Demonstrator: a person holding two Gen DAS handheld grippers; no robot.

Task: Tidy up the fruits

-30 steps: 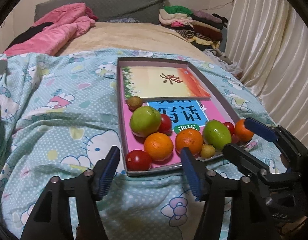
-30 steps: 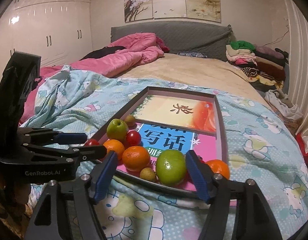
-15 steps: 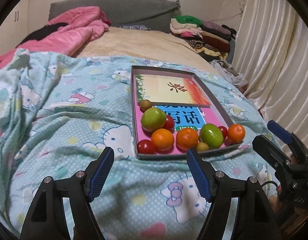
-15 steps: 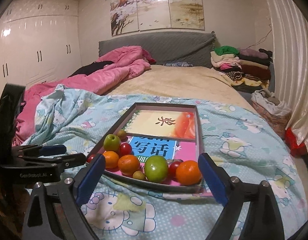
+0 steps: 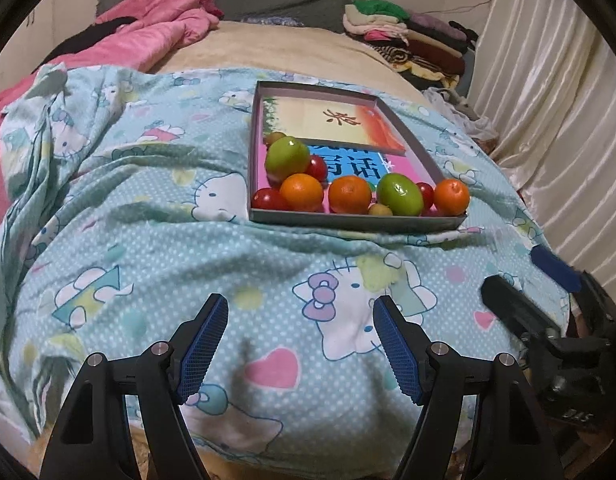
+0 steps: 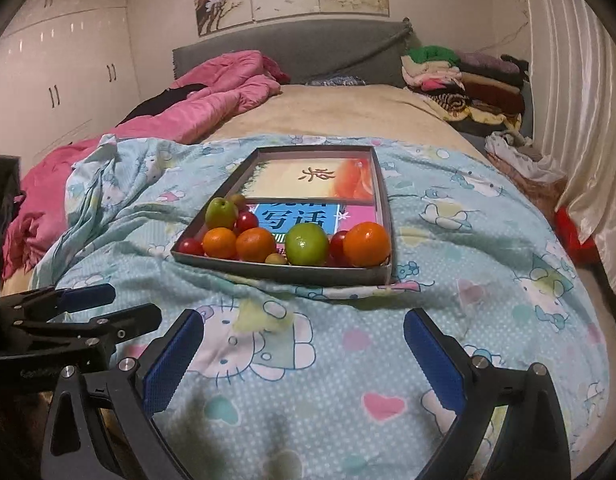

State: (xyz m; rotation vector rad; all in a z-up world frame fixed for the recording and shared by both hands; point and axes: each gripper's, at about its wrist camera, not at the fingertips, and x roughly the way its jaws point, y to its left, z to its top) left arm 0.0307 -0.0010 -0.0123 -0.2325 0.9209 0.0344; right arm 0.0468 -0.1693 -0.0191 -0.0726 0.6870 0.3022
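Note:
A shallow grey box [image 5: 359, 222] [image 6: 284, 274] lies on the bed with two booklets inside. Fruit is bunched along its near edge: a green apple [image 5: 287, 156] [image 6: 221, 213], three oranges such as the right one [image 5: 451, 197] [image 6: 366, 244], a green fruit [image 5: 399, 194] [image 6: 306, 243], red tomatoes [image 5: 266, 199] [image 6: 190, 246] and small yellowish fruits [image 5: 379, 210]. My left gripper [image 5: 300, 344] is open and empty, well short of the box. My right gripper [image 6: 304, 356] is open and empty, also short of it, and shows at the left view's right edge [image 5: 547, 288].
A blue cartoon-print quilt [image 5: 148, 240] covers the near bed. A pink duvet [image 6: 212, 92] lies at the back left, folded clothes [image 6: 467, 80] at the back right. White curtains [image 5: 555, 120] hang on the right, white wardrobes [image 6: 48, 72] on the left.
Both grippers have drawn back from the box, which now sits farther away in both views. Both stay open and empty. The fruit has not moved.

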